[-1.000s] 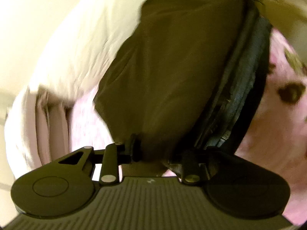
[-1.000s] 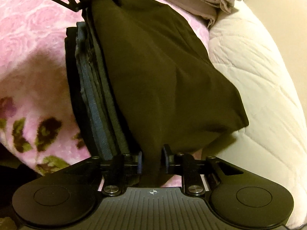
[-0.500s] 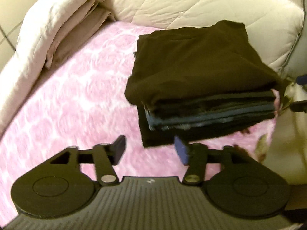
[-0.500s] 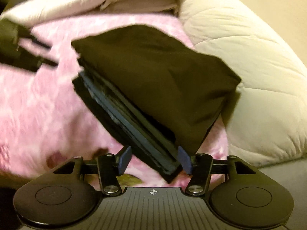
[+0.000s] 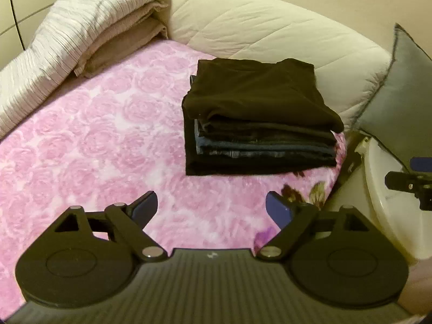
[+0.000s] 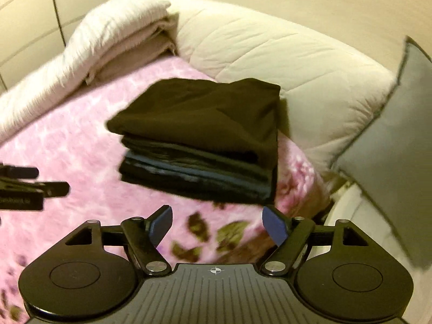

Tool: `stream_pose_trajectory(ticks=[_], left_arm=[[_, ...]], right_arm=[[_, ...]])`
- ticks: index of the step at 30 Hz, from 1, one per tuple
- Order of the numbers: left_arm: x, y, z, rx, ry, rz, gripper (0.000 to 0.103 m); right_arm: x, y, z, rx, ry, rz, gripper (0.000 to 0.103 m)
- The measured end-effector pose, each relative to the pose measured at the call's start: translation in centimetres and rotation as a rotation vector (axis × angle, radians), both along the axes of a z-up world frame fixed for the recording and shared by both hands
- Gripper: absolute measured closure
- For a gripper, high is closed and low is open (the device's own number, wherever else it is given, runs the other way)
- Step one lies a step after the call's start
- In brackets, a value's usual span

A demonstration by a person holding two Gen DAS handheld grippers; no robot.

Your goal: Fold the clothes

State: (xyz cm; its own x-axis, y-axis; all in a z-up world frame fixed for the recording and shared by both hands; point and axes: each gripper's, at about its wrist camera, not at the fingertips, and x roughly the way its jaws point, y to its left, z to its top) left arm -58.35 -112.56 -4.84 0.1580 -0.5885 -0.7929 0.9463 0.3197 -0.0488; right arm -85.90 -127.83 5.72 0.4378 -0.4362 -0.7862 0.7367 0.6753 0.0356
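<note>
we see folded stack (image 5: pixel 259 118) squared on bed (image 5: pixel 89 145); left tool (image 5: pixel 212 206), right tool (image 6: pixel 217 222) agape, empty; nothing unfolded visible.

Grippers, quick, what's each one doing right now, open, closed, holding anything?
Left gripper: open, holding nothing, short of the clothes pile.
Right gripper: open, holding nothing.
</note>
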Motion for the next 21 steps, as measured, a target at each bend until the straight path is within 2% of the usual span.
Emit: stream_pose_trajectory(ticks=[4, 10, 21], left_arm=[[0.0, 2.6, 1.1, -0.023, 0.003, 0.022, 0.018], [-0.7, 4.1, 2.9, -0.031, 0.047, 0.046, 0.017], [-3.8, 3.3, 5.8, -0.082, 0.039, 0.037, 0.018]], right_arm=[[-0.4, 3.4, 1.1, 0.047, -0.031, -0.055, 0.025], [-1.2, 4.9, 2.5, 0.113, -0.066, -0.133, 0.025], [-2.0, 4.4, 4.7, 0.051, -0.078, -0.087, 0.025]])
